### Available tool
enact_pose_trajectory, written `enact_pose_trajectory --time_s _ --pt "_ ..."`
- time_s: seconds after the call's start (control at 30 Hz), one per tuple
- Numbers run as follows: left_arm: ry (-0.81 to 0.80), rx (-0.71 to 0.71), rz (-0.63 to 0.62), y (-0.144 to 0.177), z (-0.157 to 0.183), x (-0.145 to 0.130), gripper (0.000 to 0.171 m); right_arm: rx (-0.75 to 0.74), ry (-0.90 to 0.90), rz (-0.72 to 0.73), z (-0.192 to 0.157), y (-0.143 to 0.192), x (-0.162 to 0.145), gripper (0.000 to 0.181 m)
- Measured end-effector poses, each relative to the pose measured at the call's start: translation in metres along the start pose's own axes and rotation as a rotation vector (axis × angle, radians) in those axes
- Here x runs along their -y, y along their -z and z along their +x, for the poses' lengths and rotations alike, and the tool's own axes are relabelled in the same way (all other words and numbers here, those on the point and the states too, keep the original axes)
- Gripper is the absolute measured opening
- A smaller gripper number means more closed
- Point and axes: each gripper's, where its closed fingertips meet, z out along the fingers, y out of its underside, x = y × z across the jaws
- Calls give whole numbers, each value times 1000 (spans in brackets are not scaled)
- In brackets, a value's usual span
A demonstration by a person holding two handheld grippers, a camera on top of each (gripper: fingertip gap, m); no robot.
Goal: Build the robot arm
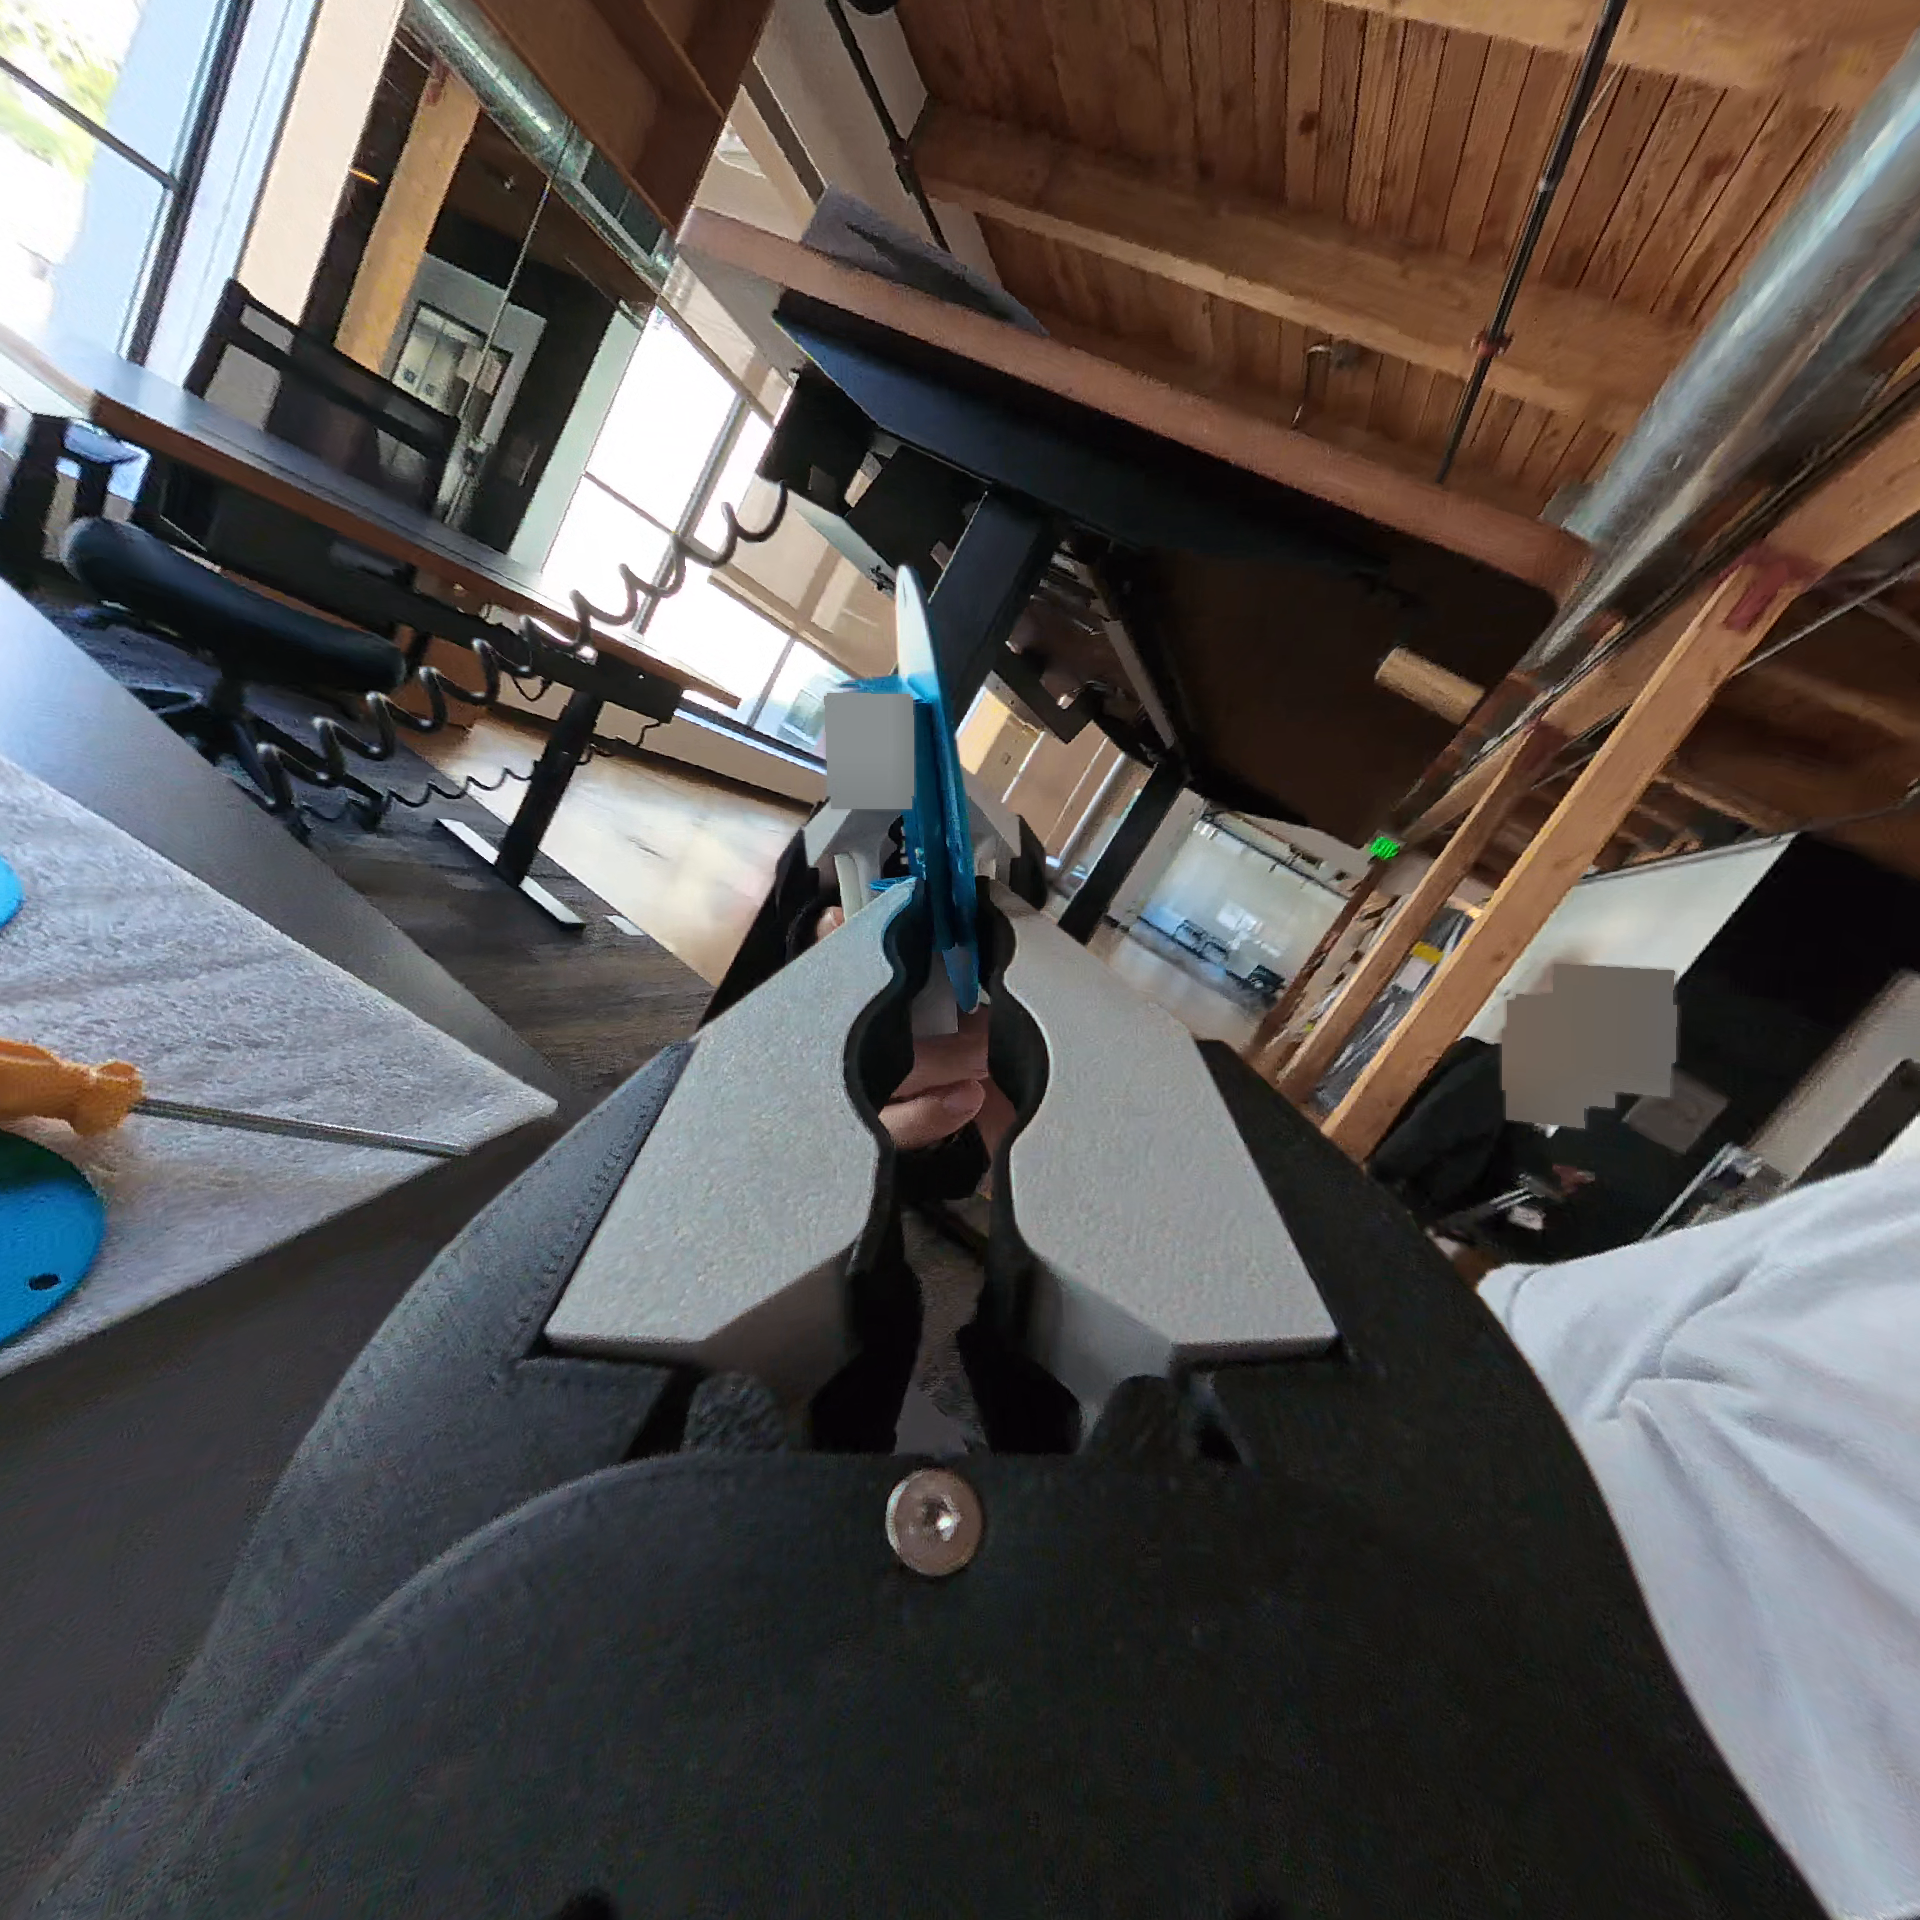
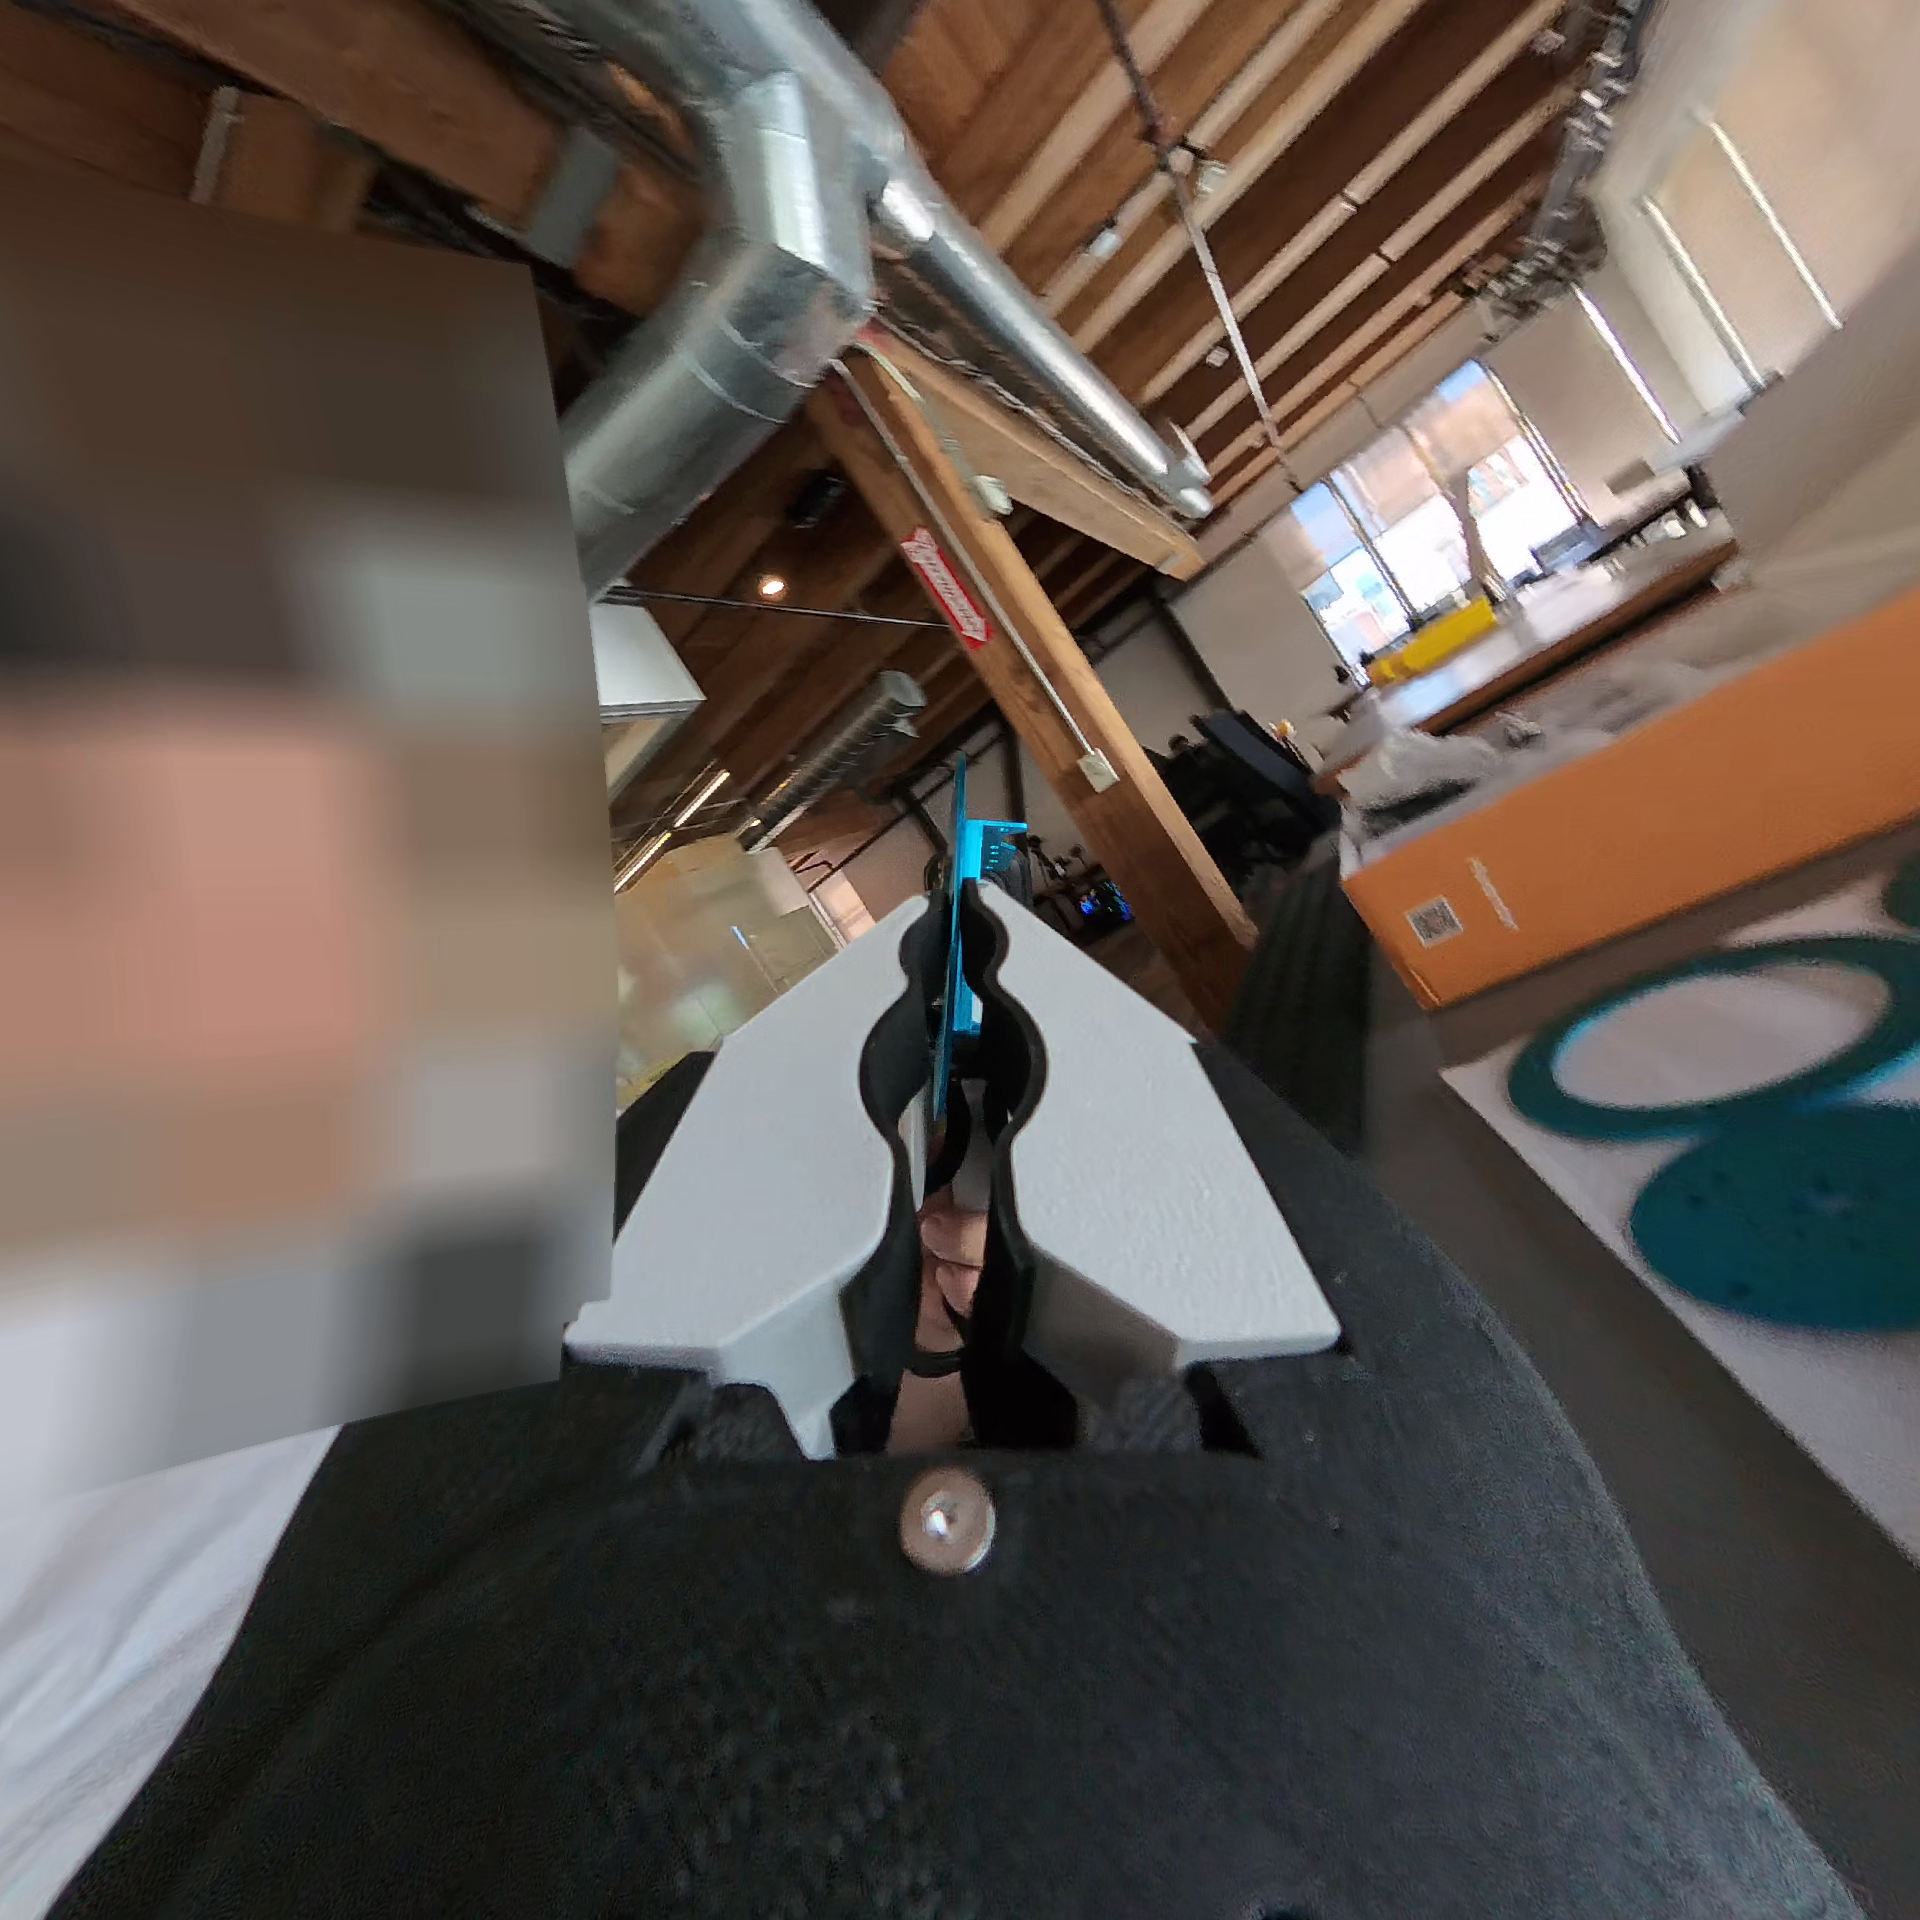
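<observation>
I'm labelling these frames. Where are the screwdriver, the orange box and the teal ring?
screwdriver (image 1: 73,1099), left wrist view, on its orange handle.
orange box (image 2: 1662,821), right wrist view, on its long side wall.
teal ring (image 2: 1558,1081), right wrist view, on its left band.

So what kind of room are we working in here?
Most likely an open-plan office or workshop loft: a timber ceiling with a bare metal duct, black-framed desks with an office chair, and a screwdriver on the grey mat.

Right gripper (image 2: 961,920) pinches a thin blue plate (image 2: 961,935).
</observation>
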Motion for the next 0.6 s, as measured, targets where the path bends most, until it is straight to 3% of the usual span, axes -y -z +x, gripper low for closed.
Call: enact_pose_trajectory --time_s 0.03,0.17,0.4,0.5,0.6 --pt "31 -10 3 1 -2 0 6 -33 -53 -4 5 0 0 0" --pt "185 -88 19 3 -3 7 11 -95 -204 17 14 -1 -1 0" --pt "430 -112 43 3 -17 5 28 -227 -177 -8 30 8 -3 0" --pt "494 -95 19 1 -25 1 23 -267 -177 -22 35 12 -5 0" --pt "524 -47 16 1 -36 -2 7 -290 -184 -40 36 14 -7 0"
